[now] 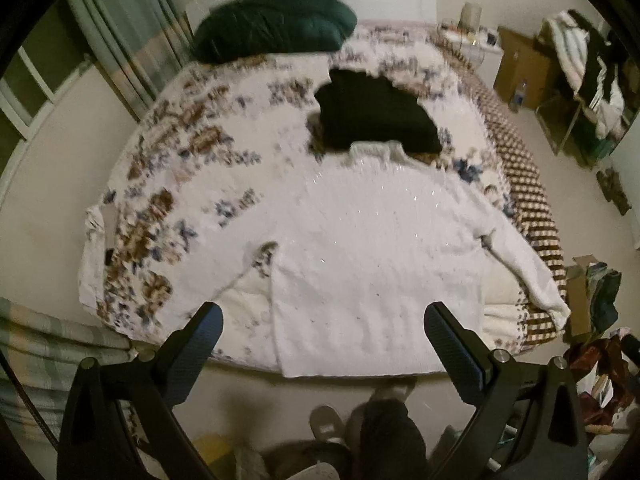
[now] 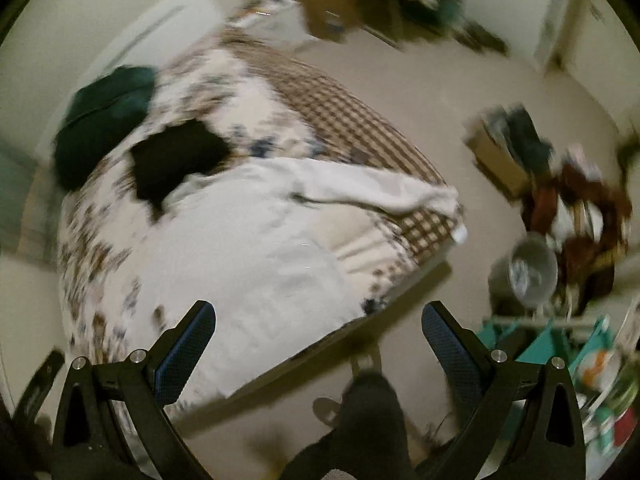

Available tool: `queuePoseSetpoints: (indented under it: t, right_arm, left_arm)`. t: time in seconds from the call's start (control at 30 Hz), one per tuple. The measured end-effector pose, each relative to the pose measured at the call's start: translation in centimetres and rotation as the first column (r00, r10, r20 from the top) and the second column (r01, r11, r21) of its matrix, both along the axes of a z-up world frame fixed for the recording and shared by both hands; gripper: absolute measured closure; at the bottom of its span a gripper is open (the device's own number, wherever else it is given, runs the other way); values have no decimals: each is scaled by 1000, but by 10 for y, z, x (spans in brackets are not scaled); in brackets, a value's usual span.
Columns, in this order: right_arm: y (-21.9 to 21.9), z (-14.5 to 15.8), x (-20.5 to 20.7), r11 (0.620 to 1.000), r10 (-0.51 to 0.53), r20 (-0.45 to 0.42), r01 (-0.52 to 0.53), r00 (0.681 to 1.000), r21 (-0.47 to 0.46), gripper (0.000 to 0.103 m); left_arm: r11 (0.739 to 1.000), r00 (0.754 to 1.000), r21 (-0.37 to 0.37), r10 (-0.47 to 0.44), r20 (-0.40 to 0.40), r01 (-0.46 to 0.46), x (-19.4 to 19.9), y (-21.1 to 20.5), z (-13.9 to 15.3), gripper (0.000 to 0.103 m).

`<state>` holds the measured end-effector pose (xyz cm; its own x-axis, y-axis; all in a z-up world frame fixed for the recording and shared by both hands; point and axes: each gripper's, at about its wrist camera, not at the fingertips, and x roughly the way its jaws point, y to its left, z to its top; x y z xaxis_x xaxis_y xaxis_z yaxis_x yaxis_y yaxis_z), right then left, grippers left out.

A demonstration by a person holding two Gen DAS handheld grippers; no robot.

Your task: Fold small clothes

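Note:
A white long-sleeved sweater (image 1: 372,256) lies spread flat on the bed, neck away from me, its right sleeve (image 1: 528,264) trailing toward the bed's right edge. It also shows in the right wrist view (image 2: 256,264), blurred. A folded black garment (image 1: 372,114) lies beyond its collar, also in the right wrist view (image 2: 176,160). My left gripper (image 1: 322,316) is open and empty, held above the sweater's hem. My right gripper (image 2: 318,316) is open and empty above the bed's near right corner.
The bed has a floral cover (image 1: 188,184) and a checked blanket (image 1: 528,188) on its right side. A dark green pillow (image 1: 272,24) lies at the head. Boxes and clothes (image 2: 560,200), a grey bin (image 2: 528,272) and slippers (image 1: 326,424) clutter the floor.

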<state>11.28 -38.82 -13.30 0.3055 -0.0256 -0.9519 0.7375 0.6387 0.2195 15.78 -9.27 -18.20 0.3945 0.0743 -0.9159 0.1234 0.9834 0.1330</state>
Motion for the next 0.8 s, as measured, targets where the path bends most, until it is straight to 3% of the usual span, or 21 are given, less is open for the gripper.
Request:
queuePoseSetpoints:
  t: [0.1,0.2,0.3,0.47,0.67,0.73,0.8]
  right_arm:
    - [-62,-70,2,988,-118,-9,119,993,98,0]
    - [-122,-141,3,952,-248,-22,248,969,182,0]
    - [-181,-214,-2,889,-388,-32,384,921,249,0]
    - [-257,-309,-24,789,-567,-24,552,823,271,0]
    - [-298,-394,-51,708,-667,-23,643,745,293,3]
    - [-304,-410,-55,699,-677,-2,644,736,310,19]
    - [-309,-424,-52,710,-670,13,635,742,305,26]
  left_arm:
    - [998,998,59,13,-55,-10,22,-25,-43,0]
    - [993,995,118,21,-98,-9,43,-51,-86,0]
    - [988,989,152,12,-144,10,65,-80,-131,0]
    - [979,986,184,-58,-155,86,91,-124,-196,0]
    - [970,976,204,-92,-197,133,114,-162,-281,0]
    - [971,974,204,-85,-210,129,120,-168,-302,0]
    - [971,973,206,-77,-216,123,126,-174,-321,0]
